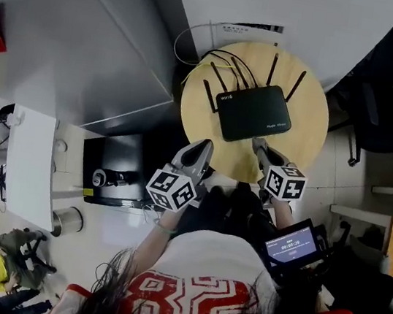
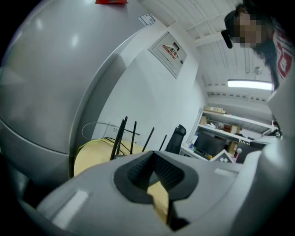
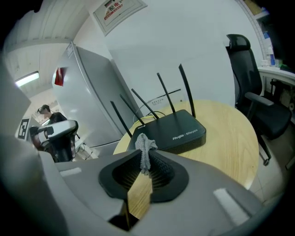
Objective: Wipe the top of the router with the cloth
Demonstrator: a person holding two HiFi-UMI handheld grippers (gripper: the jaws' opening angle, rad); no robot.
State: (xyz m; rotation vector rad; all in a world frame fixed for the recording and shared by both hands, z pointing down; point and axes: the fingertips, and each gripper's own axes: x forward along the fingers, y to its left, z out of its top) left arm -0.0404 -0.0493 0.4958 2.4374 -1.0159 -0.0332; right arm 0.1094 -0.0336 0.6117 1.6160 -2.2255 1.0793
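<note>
- The black router point(image 1: 254, 112) sits near the middle of the round wooden table point(image 1: 303, 136). Its antennas point(image 1: 272, 68) stand up along the far edge, and cables point(image 1: 219, 59) trail off behind them.
- The right gripper point(image 1: 259, 148) is low over the table, with its tip just at the router's near edge.
- In the right gripper view, the 2 jaws are pressed together on the grey cloth point(image 3: 145, 146). A crumpled tuft pokes up past the tips, in front of the router's near corner.
- Whether the cloth actually touches the router cannot be made out from either view.
- The left gripper point(image 1: 204, 148) hangs over the table's near rim, to the left of the router and apart from it.
- In the left gripper view, its jaws meet at the tips with nothing between them. Only tabletop shows through the gap lower down, and the antennas rise beyond.
- Both marker cubes face up toward the head camera.
- A black office chair point(image 1: 384, 93) stands beside the table on the right.
- A small screen point(image 1: 291, 245) glows near the person's right arm.
</note>
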